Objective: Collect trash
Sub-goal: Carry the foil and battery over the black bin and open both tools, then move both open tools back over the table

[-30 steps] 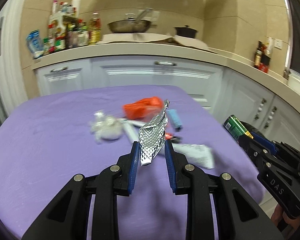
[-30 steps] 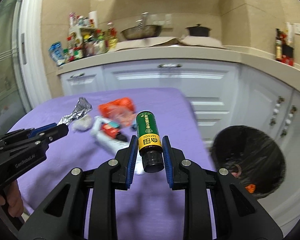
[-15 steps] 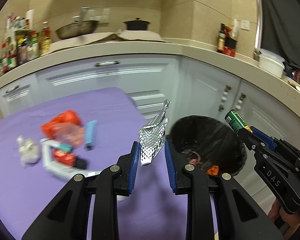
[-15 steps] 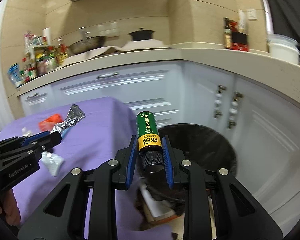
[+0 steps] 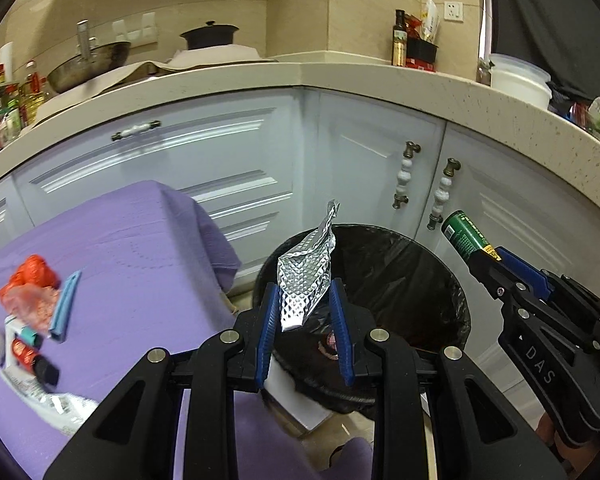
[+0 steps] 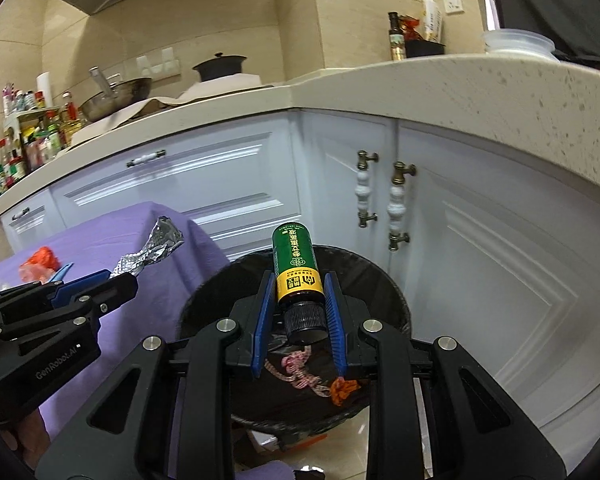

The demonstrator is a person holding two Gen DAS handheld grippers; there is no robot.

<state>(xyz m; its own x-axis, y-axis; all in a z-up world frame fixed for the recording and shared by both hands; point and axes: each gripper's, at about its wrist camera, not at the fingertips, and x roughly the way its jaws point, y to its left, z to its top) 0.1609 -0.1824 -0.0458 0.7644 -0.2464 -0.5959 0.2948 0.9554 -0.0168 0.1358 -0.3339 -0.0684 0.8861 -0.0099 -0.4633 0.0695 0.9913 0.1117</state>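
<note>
My left gripper [image 5: 305,296] is shut on a crumpled silver foil wrapper [image 5: 306,276] and holds it over the near rim of a black-lined trash bin [image 5: 400,264]. My right gripper [image 6: 296,292] is shut on a green bottle with a yellow band and black cap [image 6: 298,268], held above the same bin [image 6: 380,280]. The bottle [image 5: 466,236] and right gripper also show in the left wrist view, at the bin's right. The foil [image 6: 152,252] and left gripper show at the left of the right wrist view. Pink and orange scraps [image 6: 300,372] lie inside the bin.
A purple-covered table [image 5: 120,248] to the left holds an orange bag [image 5: 30,284], a blue strip [image 5: 65,304], a small red and black bottle [image 5: 30,356] and white wrappers. White cabinets [image 5: 360,168] with knobbed handles stand close behind the bin, under a beige counter.
Both grippers have swung right, away from the table, and now hover over the trash bin. Each still holds its item.
</note>
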